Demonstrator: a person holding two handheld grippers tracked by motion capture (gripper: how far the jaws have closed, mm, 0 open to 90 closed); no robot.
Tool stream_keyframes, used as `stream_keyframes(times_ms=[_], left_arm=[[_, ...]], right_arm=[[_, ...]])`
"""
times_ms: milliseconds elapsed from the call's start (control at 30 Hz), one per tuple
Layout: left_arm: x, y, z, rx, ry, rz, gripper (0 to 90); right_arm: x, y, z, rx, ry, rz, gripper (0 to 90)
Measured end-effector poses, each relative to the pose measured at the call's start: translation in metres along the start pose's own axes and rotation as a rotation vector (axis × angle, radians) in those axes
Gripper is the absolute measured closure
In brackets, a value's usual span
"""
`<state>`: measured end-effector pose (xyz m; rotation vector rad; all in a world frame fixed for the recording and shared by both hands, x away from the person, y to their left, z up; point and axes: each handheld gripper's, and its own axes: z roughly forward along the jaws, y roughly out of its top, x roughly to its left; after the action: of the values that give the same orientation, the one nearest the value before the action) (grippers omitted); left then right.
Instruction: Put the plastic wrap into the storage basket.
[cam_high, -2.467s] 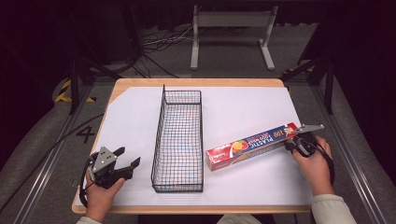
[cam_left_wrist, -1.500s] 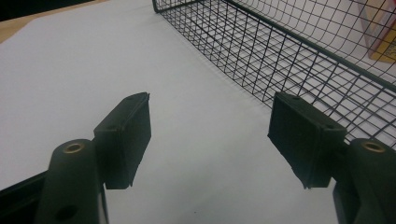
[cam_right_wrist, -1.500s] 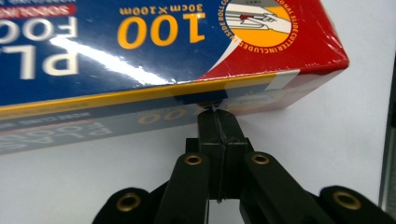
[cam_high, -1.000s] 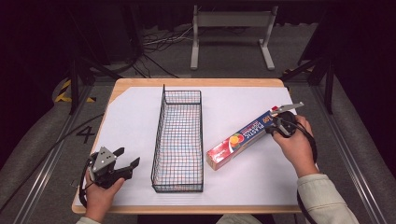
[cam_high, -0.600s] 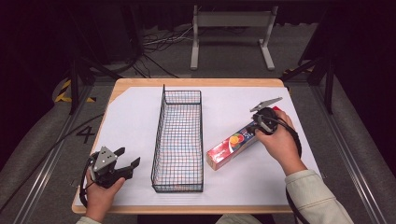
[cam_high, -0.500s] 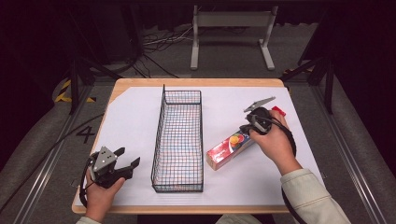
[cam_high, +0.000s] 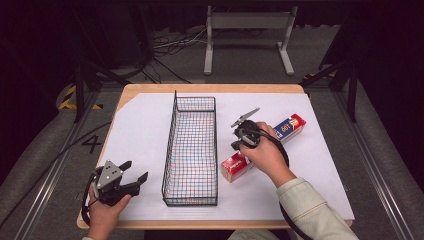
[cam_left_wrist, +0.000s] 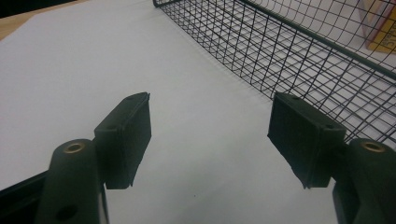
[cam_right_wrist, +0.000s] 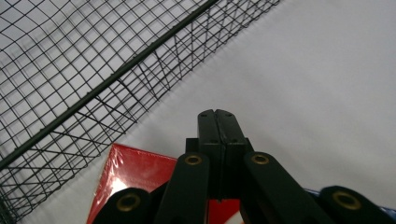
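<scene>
A long red and blue box of plastic wrap lies slantwise on the white table cover, right of a black wire basket. My right gripper is over the box's middle, near the basket's right wall, with its jaws pressed together and nothing between them. In the right gripper view, the shut gripper hangs above the box's red end, and the basket is close at the left. My left gripper rests open at the front left. Its pads stand wide apart over bare cover beside the basket.
The white cover spans most of the wooden table. The basket runs front to back in the middle and has nothing in it. A metal stand and cables lie on the dark floor beyond the far edge.
My right gripper has travelled left along the box from its far right end to near the basket. The box's right end has swung a little away from me. The left gripper has stayed put.
</scene>
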<state>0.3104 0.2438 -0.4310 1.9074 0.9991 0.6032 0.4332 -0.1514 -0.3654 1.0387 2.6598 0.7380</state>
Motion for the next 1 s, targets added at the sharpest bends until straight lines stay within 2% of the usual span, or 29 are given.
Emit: stream_keyframes(times_ms=[167, 300, 333, 400, 467, 533, 600, 767, 1000], left_arm=[[0.001, 0.000, 0.002, -0.003, -0.003, -0.008, 30.3], [-0.001, 0.001, 0.003, 0.002, -0.009, 0.005, 30.3], [-0.001, 0.001, 0.003, 0.002, -0.009, 0.008, 30.3], [-0.001, 0.001, 0.003, 0.000, -0.010, 0.001, 30.3], [0.000, 0.001, 0.003, -0.001, -0.009, -0.002, 30.3], [-0.001, 0.001, 0.005, 0.001, -0.016, 0.000, 30.3], [-0.002, 0.002, 0.005, 0.001, -0.019, 0.009, 30.3], [-0.001, 0.003, 0.005, -0.002, -0.021, 0.004, 30.3], [-0.001, 0.005, 0.008, -0.002, -0.022, 0.008, 30.3]], right_arm=[[0.010, 0.008, 0.015, 0.040, 0.019, -0.017, 90.0], [0.016, 0.011, 0.024, 0.067, 0.030, -0.027, 90.0], [0.020, 0.013, 0.031, 0.087, 0.038, -0.035, 90.0], [0.021, 0.013, 0.033, 0.096, 0.042, -0.039, 90.0], [0.025, 0.014, 0.039, 0.128, 0.063, -0.054, 90.0], [0.030, 0.013, 0.043, 0.166, 0.063, -0.087, 90.0], [0.033, 0.013, 0.043, 0.180, 0.056, -0.094, 90.0], [0.036, 0.006, 0.037, 0.228, 0.080, -0.102, 90.0], [0.042, -0.017, 0.021, 0.301, 0.134, -0.097, 90.0]])
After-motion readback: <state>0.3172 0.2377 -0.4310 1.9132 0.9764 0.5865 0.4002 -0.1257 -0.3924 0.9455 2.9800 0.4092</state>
